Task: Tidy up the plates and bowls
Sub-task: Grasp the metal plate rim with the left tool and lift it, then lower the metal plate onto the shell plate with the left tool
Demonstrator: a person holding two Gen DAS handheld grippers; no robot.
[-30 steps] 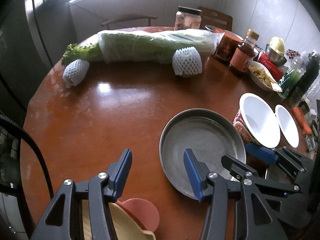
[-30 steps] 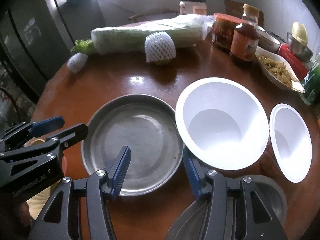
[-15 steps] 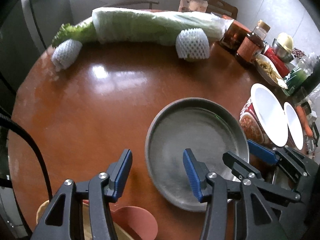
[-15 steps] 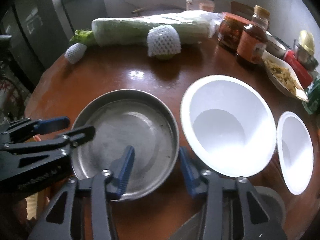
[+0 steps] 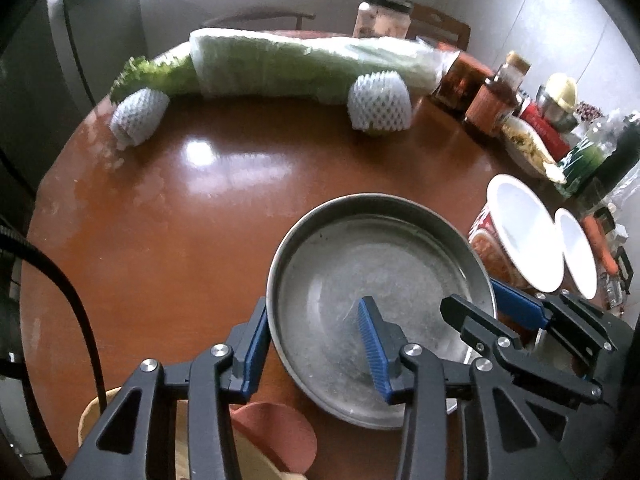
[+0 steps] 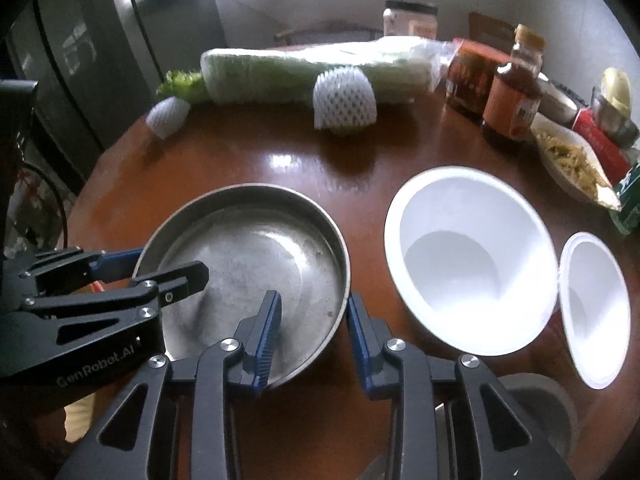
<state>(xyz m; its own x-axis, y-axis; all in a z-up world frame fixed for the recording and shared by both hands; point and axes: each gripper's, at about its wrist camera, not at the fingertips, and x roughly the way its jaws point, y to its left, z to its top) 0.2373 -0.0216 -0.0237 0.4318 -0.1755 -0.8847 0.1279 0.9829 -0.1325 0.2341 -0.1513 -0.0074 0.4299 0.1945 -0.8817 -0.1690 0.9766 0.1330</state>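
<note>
A round metal plate [image 5: 376, 280] lies on the brown table; it also shows in the right wrist view [image 6: 256, 264]. My left gripper [image 5: 316, 356] is open and straddles the plate's near left rim, one finger inside and one outside. My right gripper [image 6: 316, 340] is open and straddles the plate's near right rim. A large white bowl [image 6: 468, 256] and a small white bowl [image 6: 592, 312] stand to the right; both show in the left wrist view, the large [image 5: 524, 232] and the small [image 5: 576, 252].
A bagged cabbage [image 5: 304, 64], two foam-netted fruits [image 5: 380, 100], jars and sauce bottles [image 6: 516, 84] and a snack bag [image 6: 576, 164] line the far and right table edge. A pink dish [image 5: 276, 432] lies under my left gripper. A grey dish [image 6: 536, 412] lies under my right gripper.
Both grippers moved in onto the metal plate. Each now has one finger inside the rim and one outside. Both stay open.
</note>
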